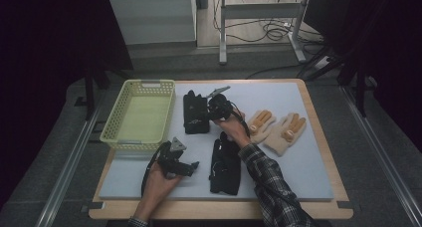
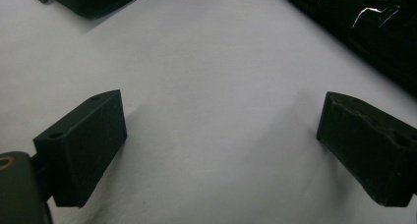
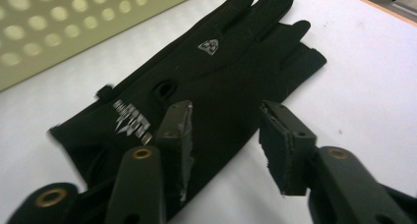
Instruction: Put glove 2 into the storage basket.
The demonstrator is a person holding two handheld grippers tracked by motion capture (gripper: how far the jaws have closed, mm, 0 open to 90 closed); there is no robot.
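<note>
Two black gloves lie on the white mat. The far black glove [image 1: 195, 112] lies flat beside the basket, its printed logo up [image 3: 211, 71]. My right gripper [image 1: 209, 112] hovers at its right edge, open [image 3: 226, 130]; one jaw is over the glove, the other over bare mat. The near black glove [image 1: 225, 162] lies lengthwise at the mat's front middle and shows as a dark mass [image 2: 364, 27]. My left gripper [image 1: 193, 166] rests just left of it, open wide [image 2: 221, 135] with only mat between its jaws.
A pale yellow perforated basket [image 1: 139, 115] stands at the mat's left [image 3: 74, 22]. Two beige gloves [image 1: 261, 122] [image 1: 287, 132] lie side by side right of centre. The white mat [image 1: 298, 177] covers a wooden table, with free room at front right.
</note>
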